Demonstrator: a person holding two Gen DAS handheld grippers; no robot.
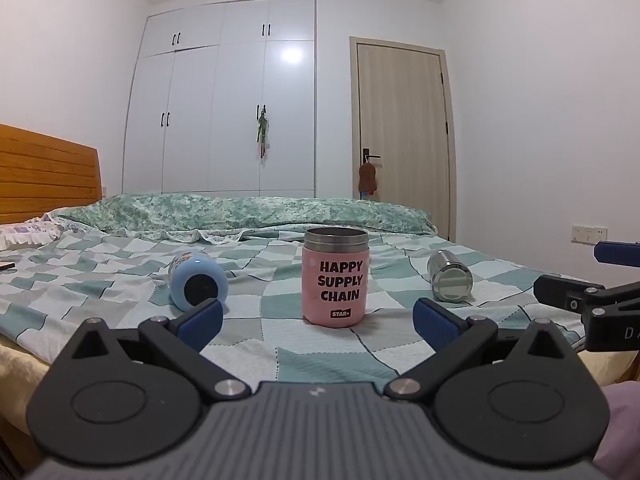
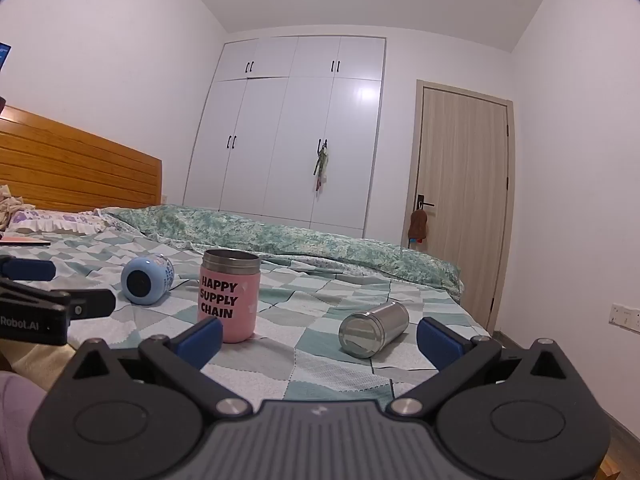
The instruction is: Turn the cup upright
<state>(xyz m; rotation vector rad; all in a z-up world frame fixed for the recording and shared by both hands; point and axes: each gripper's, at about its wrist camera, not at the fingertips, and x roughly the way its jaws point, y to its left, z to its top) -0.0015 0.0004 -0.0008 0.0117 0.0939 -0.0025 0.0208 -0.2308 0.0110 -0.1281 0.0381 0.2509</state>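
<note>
A pink cup [image 1: 334, 278] marked HAPPY SUPPLY CHAIN stands upright on the bed, mouth up; it also shows in the right wrist view [image 2: 229, 295]. A light blue cup [image 1: 197, 281] [image 2: 147, 280] lies on its side to its left, base toward me. A steel cup [image 1: 449, 275] [image 2: 373, 329] lies on its side to the right. My left gripper [image 1: 318, 326] is open and empty, short of the pink cup. My right gripper [image 2: 319, 340] is open and empty, with the steel cup just ahead between its fingers.
The bed [image 1: 280, 344] has a green checked sheet, a rolled green quilt [image 1: 248, 210] at the far side and a wooden headboard [image 1: 44, 172] at left. White wardrobe [image 1: 224, 100] and a door [image 1: 404, 132] stand behind. The right gripper [image 1: 592, 300] shows at the left view's right edge.
</note>
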